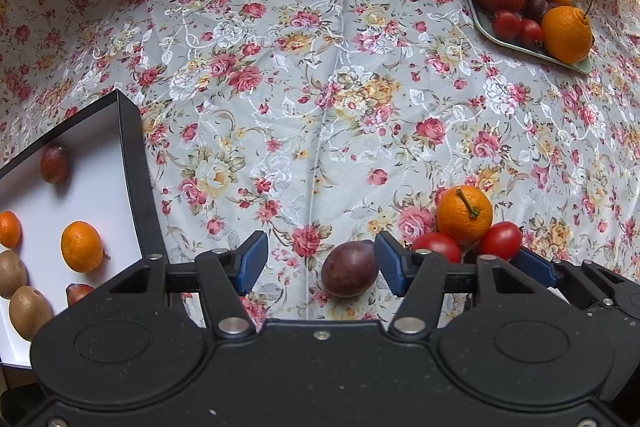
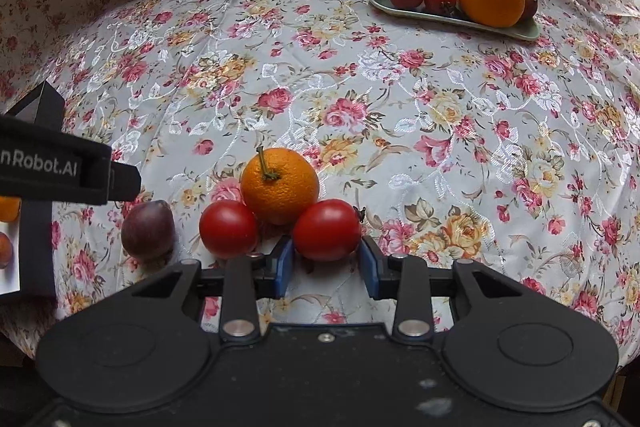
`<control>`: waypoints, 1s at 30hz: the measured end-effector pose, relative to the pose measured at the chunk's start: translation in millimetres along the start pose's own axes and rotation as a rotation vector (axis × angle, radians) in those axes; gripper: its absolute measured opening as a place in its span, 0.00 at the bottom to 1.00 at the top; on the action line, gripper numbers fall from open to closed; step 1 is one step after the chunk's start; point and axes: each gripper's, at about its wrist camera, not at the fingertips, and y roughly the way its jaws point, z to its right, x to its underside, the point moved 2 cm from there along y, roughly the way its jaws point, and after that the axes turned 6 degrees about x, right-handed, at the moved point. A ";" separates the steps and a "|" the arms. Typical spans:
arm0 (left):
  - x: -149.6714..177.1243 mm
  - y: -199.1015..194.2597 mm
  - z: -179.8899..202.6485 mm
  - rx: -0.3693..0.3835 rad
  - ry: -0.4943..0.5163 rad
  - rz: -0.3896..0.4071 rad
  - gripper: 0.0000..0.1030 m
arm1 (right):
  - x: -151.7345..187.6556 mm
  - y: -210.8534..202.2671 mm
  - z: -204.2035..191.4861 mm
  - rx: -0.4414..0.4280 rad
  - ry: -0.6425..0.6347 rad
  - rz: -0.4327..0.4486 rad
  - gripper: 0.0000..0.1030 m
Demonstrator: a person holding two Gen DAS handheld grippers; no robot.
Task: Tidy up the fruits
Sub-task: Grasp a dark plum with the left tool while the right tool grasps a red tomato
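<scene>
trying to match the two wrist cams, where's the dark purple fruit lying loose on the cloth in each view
Left wrist: purple fruit low centre, between the open left gripper fingers, nearer one pad.
Right wrist: purple fruit lower left, left of two tomatoes.
Shared landmark: stemmed orange behind the tomatoes.

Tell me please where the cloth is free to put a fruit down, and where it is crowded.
Free: the wide middle of the cloth, between the black box, the green tray and the loose fruit. Crowded: near both grippers, where the orange, two tomatoes and plum cluster.
</scene>
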 end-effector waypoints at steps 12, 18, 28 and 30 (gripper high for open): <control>7.3 16.0 1.3 0.049 -0.020 -0.071 0.61 | -11.4 -4.3 11.8 0.025 0.038 0.033 0.35; 7.3 29.4 0.3 0.027 -0.038 -0.081 0.60 | -17.1 -5.7 17.2 0.038 0.057 0.038 0.35; 10.5 38.4 8.8 0.046 -0.025 -0.069 0.45 | -23.6 -13.3 20.0 0.049 0.075 0.050 0.34; 9.6 36.4 9.7 0.052 -0.039 -0.063 0.45 | -26.2 -16.5 20.9 0.052 0.083 0.056 0.28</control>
